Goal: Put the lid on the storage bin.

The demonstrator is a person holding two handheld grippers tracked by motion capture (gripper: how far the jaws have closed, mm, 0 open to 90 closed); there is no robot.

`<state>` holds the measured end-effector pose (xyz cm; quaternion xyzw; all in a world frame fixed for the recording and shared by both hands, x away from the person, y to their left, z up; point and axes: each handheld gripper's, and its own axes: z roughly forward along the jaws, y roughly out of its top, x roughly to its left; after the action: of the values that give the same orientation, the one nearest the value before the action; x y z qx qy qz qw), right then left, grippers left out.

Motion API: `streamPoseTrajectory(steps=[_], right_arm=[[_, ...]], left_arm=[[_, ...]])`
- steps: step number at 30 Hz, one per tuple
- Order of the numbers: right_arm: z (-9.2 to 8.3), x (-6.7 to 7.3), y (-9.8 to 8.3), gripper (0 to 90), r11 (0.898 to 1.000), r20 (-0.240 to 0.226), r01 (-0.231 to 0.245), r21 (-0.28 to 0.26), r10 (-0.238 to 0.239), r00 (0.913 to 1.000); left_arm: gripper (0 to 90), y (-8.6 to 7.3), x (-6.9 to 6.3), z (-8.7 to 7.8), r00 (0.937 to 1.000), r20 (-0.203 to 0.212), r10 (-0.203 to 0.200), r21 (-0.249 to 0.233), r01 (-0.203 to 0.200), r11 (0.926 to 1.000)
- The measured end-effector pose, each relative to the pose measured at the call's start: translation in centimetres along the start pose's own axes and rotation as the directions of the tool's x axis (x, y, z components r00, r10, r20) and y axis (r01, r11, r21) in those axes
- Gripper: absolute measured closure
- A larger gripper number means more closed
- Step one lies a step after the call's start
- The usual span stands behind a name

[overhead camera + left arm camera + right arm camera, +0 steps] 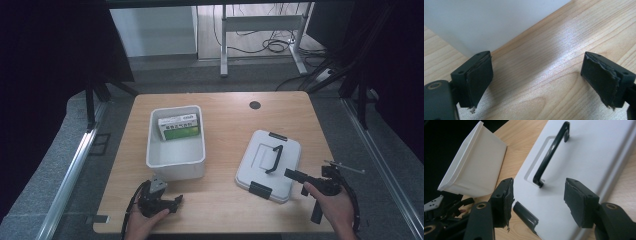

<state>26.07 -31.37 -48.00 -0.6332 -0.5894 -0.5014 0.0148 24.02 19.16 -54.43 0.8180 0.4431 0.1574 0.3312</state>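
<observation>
My overhead camera looks forward and down across the whole table (225,107). My left gripper's camera skims the wood beside the white bin (486,22); my right's faces the lid (584,162) closely, sharing that bin.

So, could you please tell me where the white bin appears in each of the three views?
High view: the bin stands left of centre, a green box inside.
Left gripper view: its white wall fills the top left.
Right gripper view: it sits upper left, beside the lid.
Shared landmark: the wooden table.
</observation>
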Motion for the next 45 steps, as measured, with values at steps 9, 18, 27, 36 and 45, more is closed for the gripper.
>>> streamPoseTrajectory(steps=[9,18,27,36,45], right_arm=[[-0.25,-0.17,-0.37,40.8,1.000,0.029,-0.015,-0.005,0.015,0.9995],[0.20,-0.01,-0.41,40.8,1.000,0.027,-0.013,0.005,0.013,0.9996],[0.34,-0.71,-0.31,40.9,0.999,0.025,-0.025,0.022,0.025,0.9994],[0.44,-0.42,-0.23,40.8,1.000,0.024,-0.021,0.018,0.020,0.9995],[0.42,-0.49,-0.06,40.7,1.000,0.025,-0.021,0.010,0.021,0.9995]], left_arm=[[10.7,-0.03,-0.04,-0.03,1.0000,-0.003,0.000,0.000,0.000,1.0000],[10.7,-0.01,0.08,-0.02,1.0000,-0.005,-0.003,0.000,0.003,1.0000],[10.9,-0.04,0.10,-0.04,0.9999,-0.011,-0.009,0.000,0.009,1.0000],[11.8,-0.15,0.13,-0.16,0.9999,-0.012,-0.010,-0.002,0.010,0.9999],[11.8,-0.15,0.13,-0.15,0.9999,-0.013,-0.011,-0.002,0.011,0.9999]])
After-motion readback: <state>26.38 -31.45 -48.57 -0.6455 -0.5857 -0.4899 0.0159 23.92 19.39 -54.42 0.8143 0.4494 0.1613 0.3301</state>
